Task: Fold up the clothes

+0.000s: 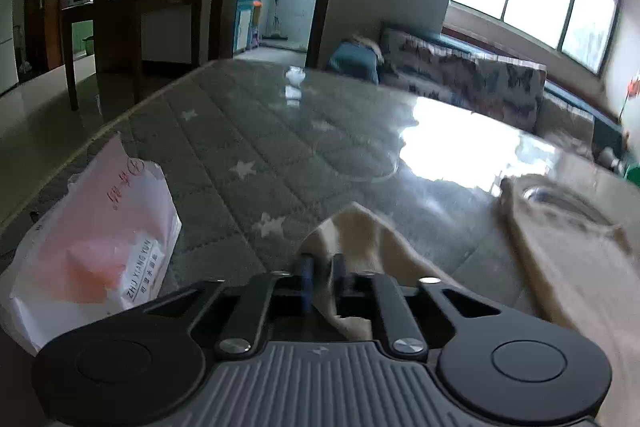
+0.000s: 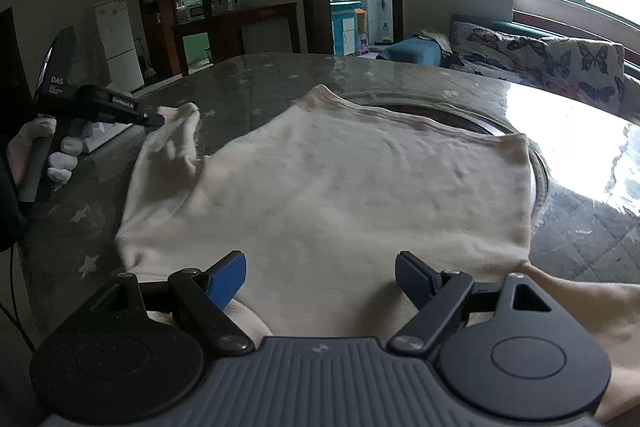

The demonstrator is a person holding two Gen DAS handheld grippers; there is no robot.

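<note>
- Lying flat across the middle of the table (image 2: 256,75), the cream garment (image 2: 320,187) is spread over the grey quilted star-print cover, its near hem reaching the near edge.
- Its left sleeve (image 2: 176,131) is lifted off the cover toward the table's left edge, bunched where it is gripped.
- The left gripper (image 1: 323,267) has its fingers pressed together on that sleeve; cream cloth (image 1: 360,239) is pinched between the pads and spills out ahead of them and back under the linkage.
- A white-gloved hand (image 2: 48,151) holds that gripper's handle at the left edge.
- The right gripper (image 2: 320,279) hovers at the near edge over the hem, fingers spread wide, blue pads (image 2: 226,279) apart, with nothing pinched; whether they touch the fabric cannot be told.
- A white-and-pink plastic bag (image 1: 100,243) lies near the left edge, apart from the garment.
</note>
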